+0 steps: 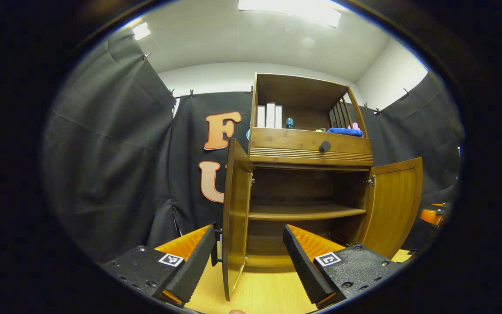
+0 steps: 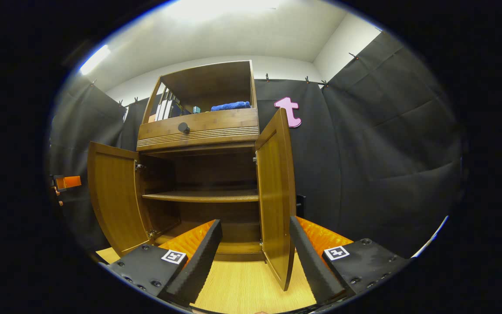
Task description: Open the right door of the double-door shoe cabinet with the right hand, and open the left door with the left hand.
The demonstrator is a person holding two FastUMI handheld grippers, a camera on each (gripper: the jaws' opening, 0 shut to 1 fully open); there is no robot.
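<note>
The wooden shoe cabinet [image 1: 312,152] stands on a pale wood floor with both lower doors swung open. In the left gripper view, the left door [image 1: 235,209] is edge-on toward me, its free edge between the spread fingers of my left gripper [image 1: 249,235], which is open and not pressing on it. A dark handle [image 1: 215,248] sits on the door's outer face, next to my left finger. In the right gripper view, the right door [image 2: 277,192] stands between the fingers of my open right gripper [image 2: 255,224]. The left door [image 2: 116,200] hangs wide open.
Inside is a bare shelf [image 1: 305,212]. Above the doors is a drawer with a round dark knob [image 1: 324,146], and an open top compartment holds a blue cloth [image 1: 344,131] and white boxes [image 1: 269,115]. Black cloth walls stand behind and on both sides.
</note>
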